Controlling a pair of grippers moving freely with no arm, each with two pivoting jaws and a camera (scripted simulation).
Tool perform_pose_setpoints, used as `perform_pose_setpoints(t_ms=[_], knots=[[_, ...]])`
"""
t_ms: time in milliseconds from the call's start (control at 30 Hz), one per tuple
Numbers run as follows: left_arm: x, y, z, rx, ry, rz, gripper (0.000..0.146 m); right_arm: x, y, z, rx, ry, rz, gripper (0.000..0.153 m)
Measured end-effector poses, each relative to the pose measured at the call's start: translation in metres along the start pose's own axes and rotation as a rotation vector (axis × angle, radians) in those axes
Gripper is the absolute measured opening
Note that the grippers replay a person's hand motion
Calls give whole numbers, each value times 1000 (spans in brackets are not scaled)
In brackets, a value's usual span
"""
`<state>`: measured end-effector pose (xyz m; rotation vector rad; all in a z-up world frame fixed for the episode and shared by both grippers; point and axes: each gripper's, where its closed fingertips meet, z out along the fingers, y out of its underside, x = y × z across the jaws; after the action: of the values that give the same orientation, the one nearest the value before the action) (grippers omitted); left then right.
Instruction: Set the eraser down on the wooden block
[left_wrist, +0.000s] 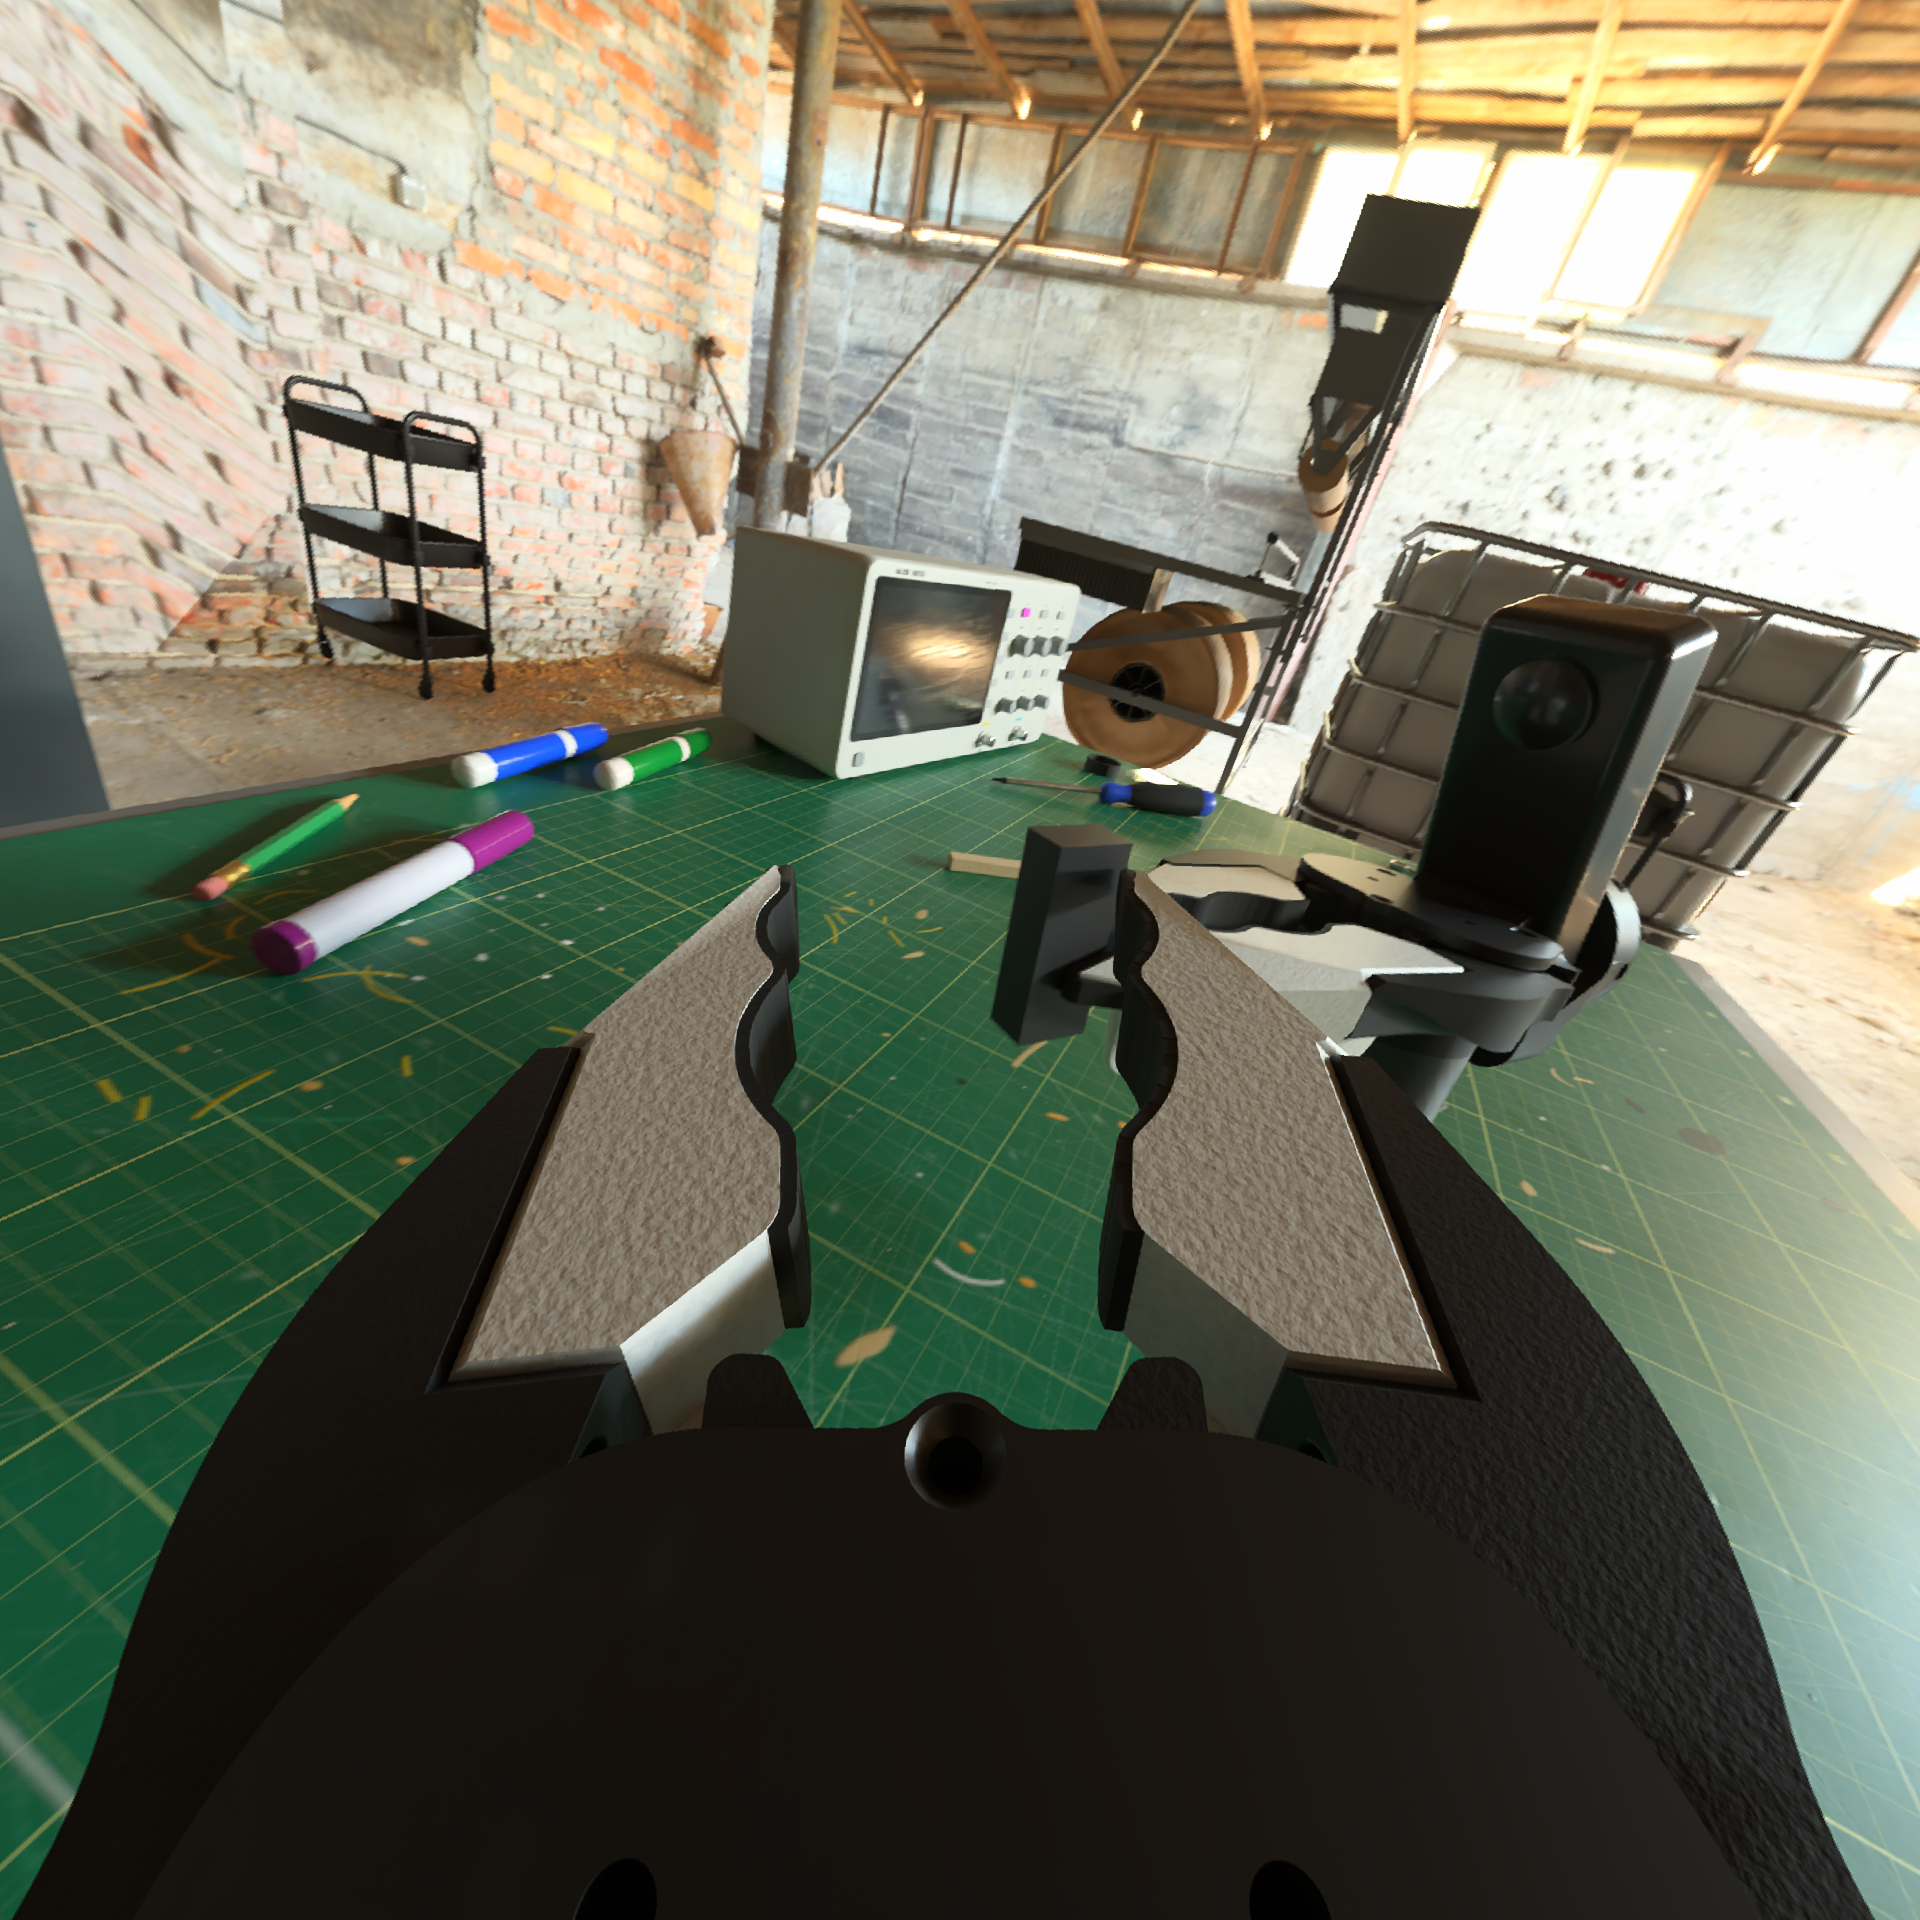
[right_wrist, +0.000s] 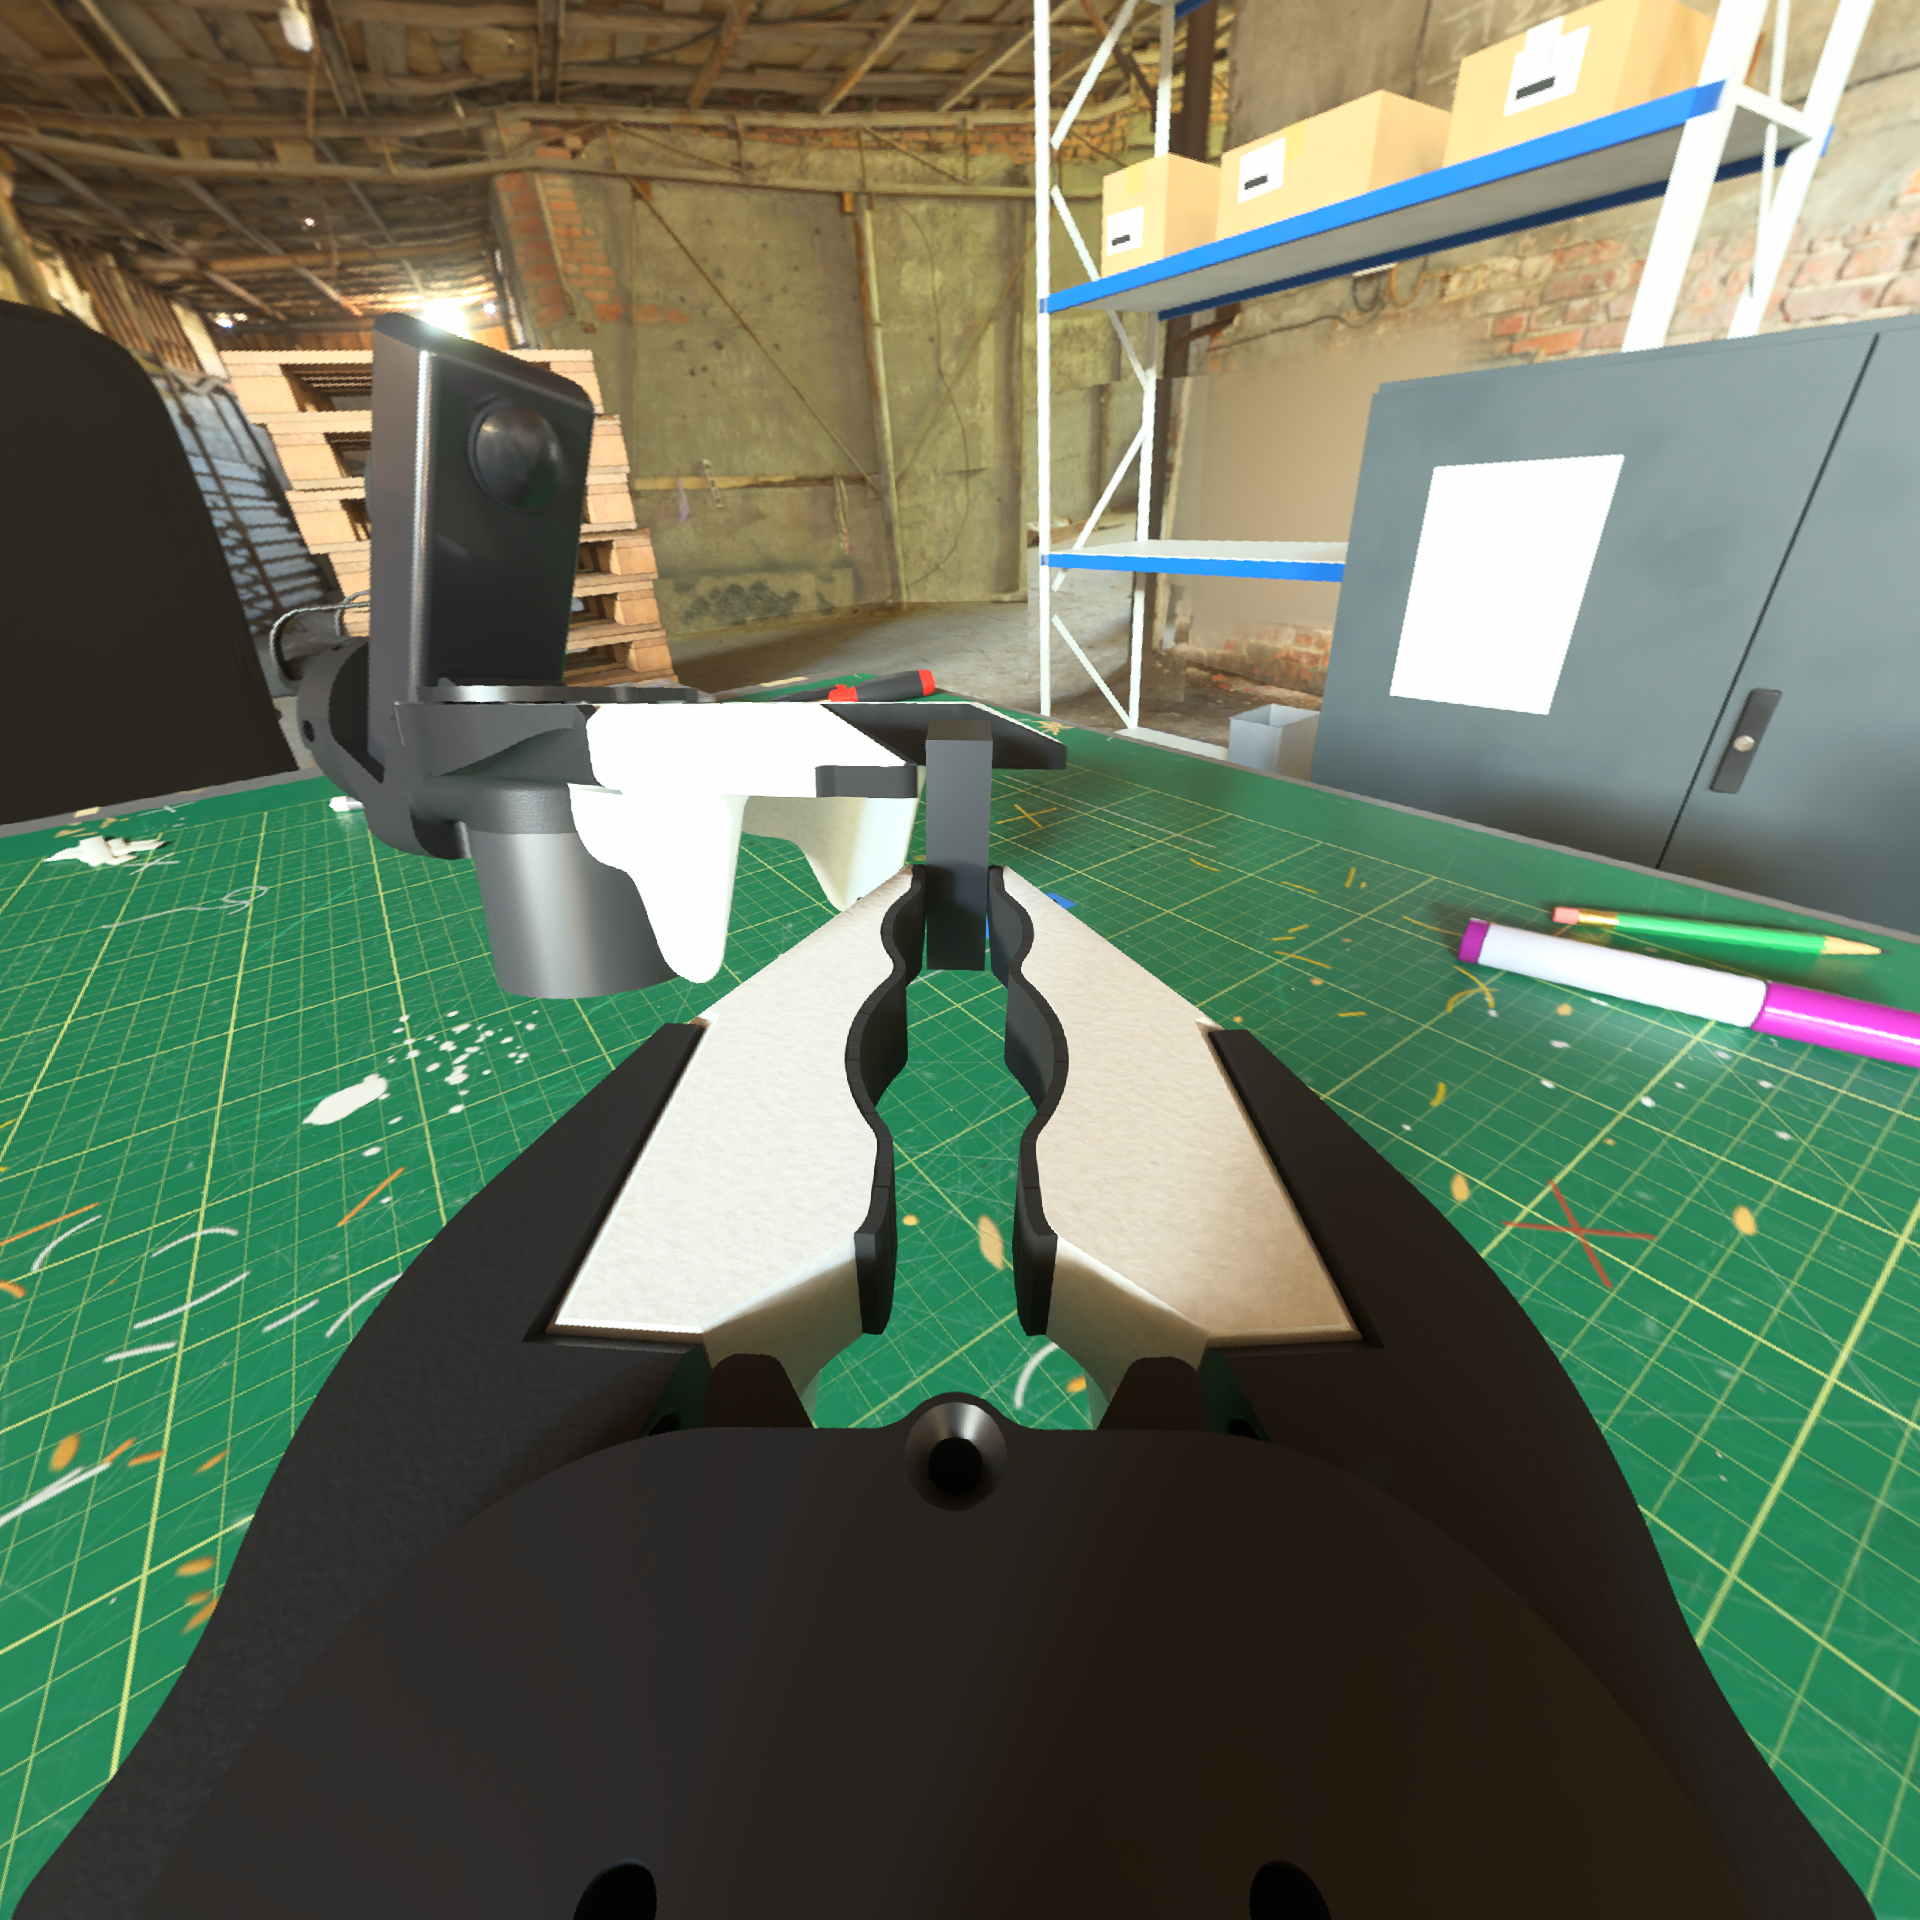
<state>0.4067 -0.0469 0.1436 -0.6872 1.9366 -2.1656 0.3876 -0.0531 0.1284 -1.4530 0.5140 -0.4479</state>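
The eraser (right_wrist: 956, 821) is a dark grey block, held upright above the green mat between the fingertips of my right gripper (right_wrist: 954, 909), which is shut on it. In the left wrist view the eraser (left_wrist: 1060, 935) hangs just left of my left gripper's right finger. The wooden block (left_wrist: 982, 862) is a small tan piece lying on the mat just beyond the eraser. My left gripper (left_wrist: 961, 888) is open and empty, hovering above the mat and aimed toward the eraser. The wooden block is hidden in the right wrist view.
A purple marker (left_wrist: 395, 888), green pencil (left_wrist: 281, 844), blue marker (left_wrist: 530, 753) and green marker (left_wrist: 652, 756) lie at the left. An oscilloscope (left_wrist: 894, 649), a cable spool (left_wrist: 1153, 681) and a blue screwdriver (left_wrist: 1132, 795) stand at the far edge. A grey cabinet (right_wrist: 1621, 613) stands off the table.
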Motion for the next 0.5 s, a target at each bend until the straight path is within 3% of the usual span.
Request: perform_pose_setpoints(t_ms=[167, 300, 500], knots=[[-21, -7, -12, 22, -97, -1, 56, 7, -5, -4, 36, 10, 53, 11], [-12, -14, -13, 73, -41, -24, 56, 5, -5, -3, 31, 6, 48, 11], [1, -1, 0, 12, -7, 11, 61, 1, -3, 0, 17, -7, 41, 11]])
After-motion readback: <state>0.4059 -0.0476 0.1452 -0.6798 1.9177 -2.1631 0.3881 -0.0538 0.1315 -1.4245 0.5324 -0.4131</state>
